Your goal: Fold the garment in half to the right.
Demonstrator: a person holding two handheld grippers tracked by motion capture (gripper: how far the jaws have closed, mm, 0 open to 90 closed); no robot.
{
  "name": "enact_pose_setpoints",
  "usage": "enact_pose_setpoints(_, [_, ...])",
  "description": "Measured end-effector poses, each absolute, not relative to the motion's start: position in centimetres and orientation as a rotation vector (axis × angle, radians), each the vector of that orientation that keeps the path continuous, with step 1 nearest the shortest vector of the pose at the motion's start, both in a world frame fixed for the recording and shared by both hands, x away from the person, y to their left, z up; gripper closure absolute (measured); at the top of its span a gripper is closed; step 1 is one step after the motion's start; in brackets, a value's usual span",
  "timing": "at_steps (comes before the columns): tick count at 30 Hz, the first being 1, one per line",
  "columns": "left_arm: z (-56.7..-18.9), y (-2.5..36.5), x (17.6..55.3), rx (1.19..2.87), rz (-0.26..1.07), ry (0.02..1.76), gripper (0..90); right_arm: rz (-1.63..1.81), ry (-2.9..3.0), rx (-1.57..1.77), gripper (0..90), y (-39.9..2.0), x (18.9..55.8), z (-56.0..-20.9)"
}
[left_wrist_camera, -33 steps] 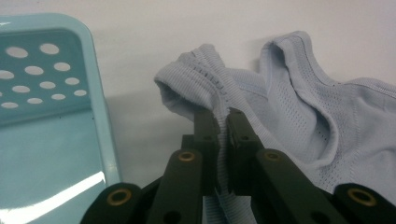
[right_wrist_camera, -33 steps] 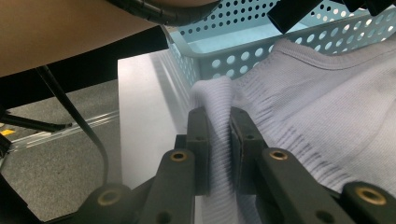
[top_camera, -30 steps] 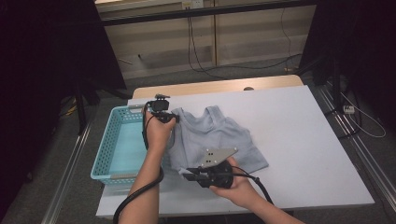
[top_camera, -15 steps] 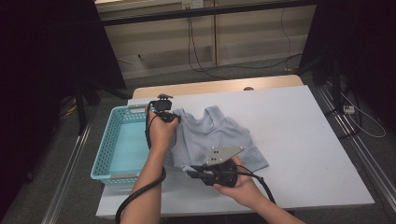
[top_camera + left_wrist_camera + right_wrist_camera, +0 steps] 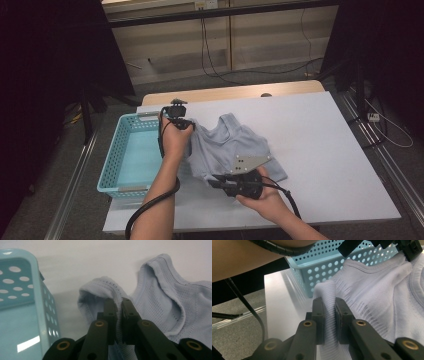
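A pale blue sleeveless mesh top [image 5: 230, 142] lies rumpled on the white table [image 5: 325, 150], just right of a light blue basket [image 5: 132, 160]. My left gripper [image 5: 185, 125] is at the top's far left corner, shut on a shoulder strap [image 5: 100, 288]; its jaws pinch the strap's fabric [image 5: 118, 307]. My right gripper [image 5: 216, 181] is at the near edge of the top, pointing left, shut on a fold of the hem [image 5: 329, 312]. In the right gripper view the top [image 5: 382, 297] stretches up toward the left gripper [image 5: 409, 248].
The perforated basket [image 5: 22, 287] stands at the table's left edge, close beside the held strap, and shows behind the fold [image 5: 332, 267]. My left forearm [image 5: 244, 255] and its cable cross above the right gripper. Dark floor and cables surround the table.
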State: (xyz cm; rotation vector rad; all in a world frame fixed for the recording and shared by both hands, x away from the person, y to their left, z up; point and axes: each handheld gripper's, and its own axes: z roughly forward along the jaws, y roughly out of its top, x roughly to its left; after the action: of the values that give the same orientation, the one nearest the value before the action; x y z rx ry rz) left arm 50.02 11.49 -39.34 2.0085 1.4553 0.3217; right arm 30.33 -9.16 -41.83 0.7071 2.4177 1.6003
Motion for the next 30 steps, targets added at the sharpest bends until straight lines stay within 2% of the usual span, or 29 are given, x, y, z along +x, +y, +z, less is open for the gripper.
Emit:
enact_pose_setpoints(16, [-38.5,9.3,50.5,2.020,0.321,1.398,85.3,1.574,2.346,0.783,81.7,-12.2,30.0,-41.5])
enact_pose_setpoints(25, [-38.1,6.8,50.6,2.022,0.288,1.300,84.8,1.483,2.254,0.928,82.4,-17.0,29.8,-42.2])
enact_pose_setpoints(28, [-37.8,6.1,50.4,2.030,0.300,1.238,81.0,1.430,2.252,0.960,82.8,-18.4,29.7,-43.0])
enact_pose_setpoints(30, [-37.7,5.8,50.4,2.017,0.302,1.207,74.3,1.418,2.244,0.985,83.2,-19.1,29.7,-43.4])
